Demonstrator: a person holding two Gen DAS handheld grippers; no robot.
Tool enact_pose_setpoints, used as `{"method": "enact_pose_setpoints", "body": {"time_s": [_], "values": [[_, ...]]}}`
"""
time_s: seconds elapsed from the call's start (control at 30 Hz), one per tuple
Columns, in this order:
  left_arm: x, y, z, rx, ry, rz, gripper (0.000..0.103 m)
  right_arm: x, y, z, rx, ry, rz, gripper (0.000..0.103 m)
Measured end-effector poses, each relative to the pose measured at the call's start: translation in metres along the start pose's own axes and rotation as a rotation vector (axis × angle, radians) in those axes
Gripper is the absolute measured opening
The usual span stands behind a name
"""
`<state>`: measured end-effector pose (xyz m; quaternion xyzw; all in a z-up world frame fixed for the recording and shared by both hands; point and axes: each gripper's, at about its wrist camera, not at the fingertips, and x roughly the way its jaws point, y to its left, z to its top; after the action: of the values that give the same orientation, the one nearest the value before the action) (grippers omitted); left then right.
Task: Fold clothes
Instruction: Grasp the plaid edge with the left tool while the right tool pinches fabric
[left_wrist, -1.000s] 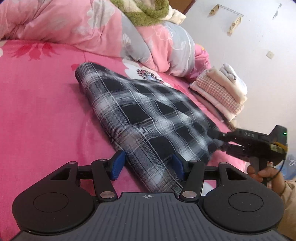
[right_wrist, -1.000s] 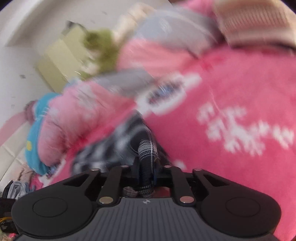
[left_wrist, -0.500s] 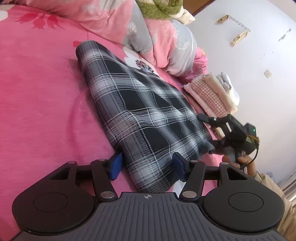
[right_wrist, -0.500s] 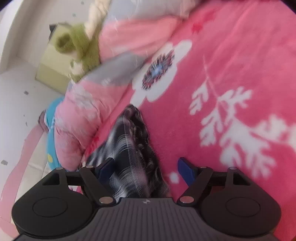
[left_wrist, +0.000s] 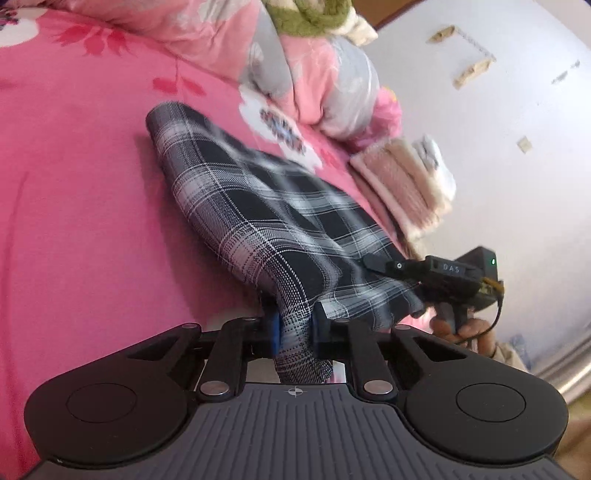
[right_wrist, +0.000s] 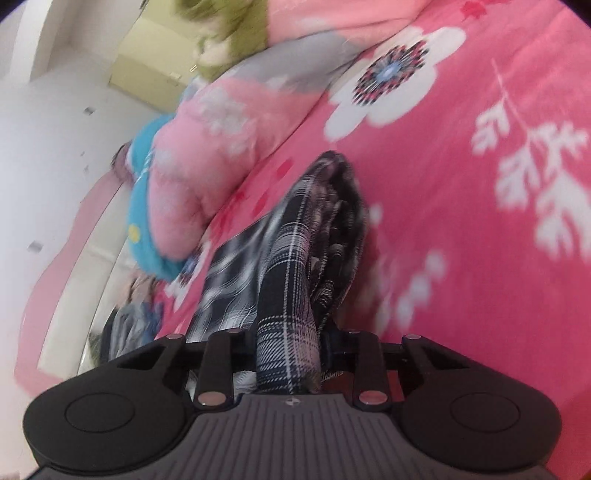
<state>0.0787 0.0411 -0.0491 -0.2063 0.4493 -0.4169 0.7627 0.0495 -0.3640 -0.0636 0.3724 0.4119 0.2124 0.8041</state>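
A black-and-white plaid garment (left_wrist: 258, 214) lies folded on the pink floral bedspread (left_wrist: 81, 206), its far end resting flat and its near end lifted. My left gripper (left_wrist: 294, 326) is shut on the garment's near corner, the cloth bunched between the blue pads. In the left wrist view my right gripper (left_wrist: 373, 263) clamps the other near corner at the right, held by a hand (left_wrist: 458, 328). In the right wrist view the plaid garment (right_wrist: 295, 258) runs straight out from my right gripper (right_wrist: 288, 350), whose fingers are shut on a thick fold of it.
A stack of folded clothes (left_wrist: 406, 184) sits at the bed's far right edge by the white wall. A pink and grey quilt (left_wrist: 295, 62) with a green blanket (left_wrist: 314, 18) on top is heaped at the back. A blue plush (right_wrist: 147, 199) lies beside it.
Both grippers were open around the garment's near corners half a second ago; both have closed on the cloth and raised the near edge off the bed.
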Motion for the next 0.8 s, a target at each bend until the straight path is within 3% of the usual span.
{"method": "enact_pose_setpoints", "body": {"time_s": [0.07, 0.1, 0.2, 0.27, 0.33, 0.43, 0.57, 0.6, 0.67, 0.7, 0.8], "values": [[0.0, 0.002, -0.019, 0.046, 0.035, 0.062, 0.019, -0.001, 0.001, -0.016, 0.01, 0.048, -0.037, 0.037], [-0.002, 0.004, -0.026, 0.051, 0.025, 0.061, 0.023, 0.0, 0.0, -0.022, 0.013, 0.07, -0.067, 0.045], [-0.018, 0.014, -0.033, 0.0, -0.039, 0.004, 0.028, -0.011, -0.003, -0.021, 0.001, 0.074, -0.078, 0.051], [-0.03, 0.019, -0.035, -0.013, -0.1, -0.027, 0.04, -0.024, -0.001, -0.008, -0.005, 0.045, -0.104, 0.061], [-0.031, 0.022, -0.034, -0.014, -0.129, -0.029, 0.054, -0.035, 0.0, 0.01, -0.014, -0.002, -0.111, 0.064], [-0.021, 0.023, -0.033, -0.001, -0.126, -0.019, 0.055, -0.029, 0.001, 0.039, -0.019, -0.053, -0.098, 0.064], [-0.007, 0.025, -0.031, 0.017, -0.122, -0.005, 0.05, 0.028, -0.006, 0.077, 0.0, -0.056, -0.116, 0.064], [-0.004, 0.026, -0.03, 0.021, -0.121, -0.001, 0.045, 0.044, -0.012, 0.083, 0.024, -0.039, -0.116, 0.062], [-0.001, 0.027, -0.031, 0.022, -0.115, -0.004, 0.039, 0.067, -0.019, 0.088, 0.057, 0.005, -0.07, 0.032], [-0.003, 0.028, -0.032, 0.016, -0.11, -0.013, 0.035, 0.071, -0.017, 0.086, 0.041, 0.003, -0.039, 0.009], [-0.003, 0.032, -0.032, -0.009, -0.103, -0.035, 0.034, 0.067, -0.007, 0.076, -0.063, -0.094, -0.066, 0.007]]}}
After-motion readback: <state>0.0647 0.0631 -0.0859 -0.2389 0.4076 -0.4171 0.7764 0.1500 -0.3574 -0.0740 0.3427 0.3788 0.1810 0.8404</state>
